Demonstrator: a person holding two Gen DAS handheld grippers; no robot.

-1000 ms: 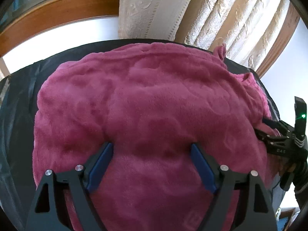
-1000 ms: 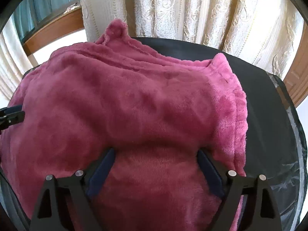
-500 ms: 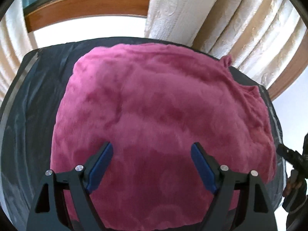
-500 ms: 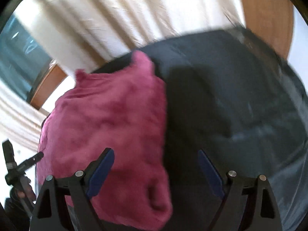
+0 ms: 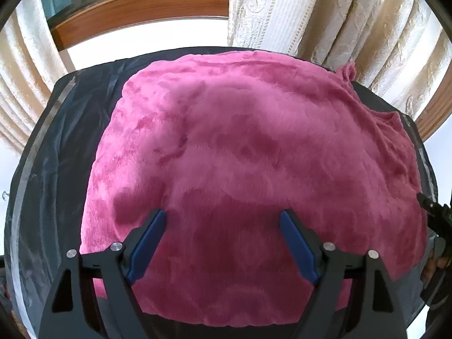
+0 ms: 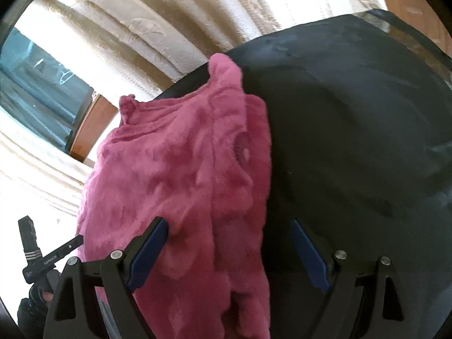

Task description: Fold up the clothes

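My right gripper (image 6: pixel 228 251) swings off the folded magenta fleece garment (image 5: pixel 254 169) toward the black tabletop's (image 6: pixel 353 141) bare side; both my grippers gape empty.

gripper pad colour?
Blue pads on black fingers; clearest in the left wrist view.

The right gripper (image 6: pixel 228 250) swings off the garment (image 6: pixel 180 186) toward the bare black table (image 6: pixel 353 130) at the right. The left gripper (image 5: pixel 223 238) draws back, showing the garment's near edge and left table strip.
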